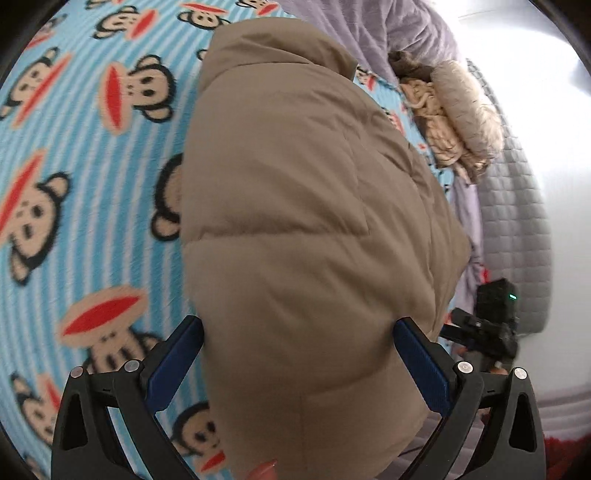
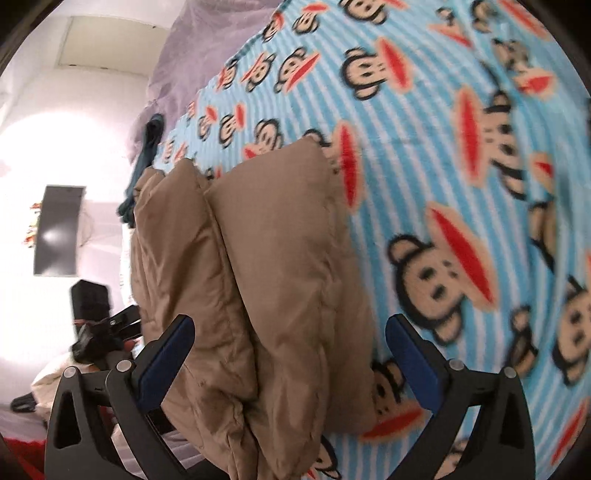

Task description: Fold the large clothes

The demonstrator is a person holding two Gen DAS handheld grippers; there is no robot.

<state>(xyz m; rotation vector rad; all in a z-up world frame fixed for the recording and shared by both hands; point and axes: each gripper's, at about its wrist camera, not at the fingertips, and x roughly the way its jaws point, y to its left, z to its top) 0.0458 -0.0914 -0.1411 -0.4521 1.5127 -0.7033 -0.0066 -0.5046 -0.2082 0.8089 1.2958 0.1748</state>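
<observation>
A tan puffer jacket [image 1: 295, 206] lies folded on a blue striped monkey-print blanket [image 1: 74, 184]. In the left wrist view its padded bulk fills the middle, collar at the top. My left gripper [image 1: 299, 332] is open, its blue fingers [image 1: 177, 354] wide apart on either side of the jacket's near end. In the right wrist view the jacket [image 2: 258, 277] shows as two folded layers side by side. My right gripper [image 2: 288, 328] is open, its fingers [image 2: 410, 350] straddling the jacket's near edge. The other gripper [image 1: 487, 321] shows at the right of the left view.
A beige fluffy garment pile [image 1: 450, 122] and a lilac quilt [image 1: 388, 33] lie at the far right of the bed, beside a grey quilted mattress edge [image 1: 517, 221]. In the right wrist view a dark teal garment [image 2: 144, 162] lies past the jacket, with a dark screen [image 2: 57, 229] on the wall.
</observation>
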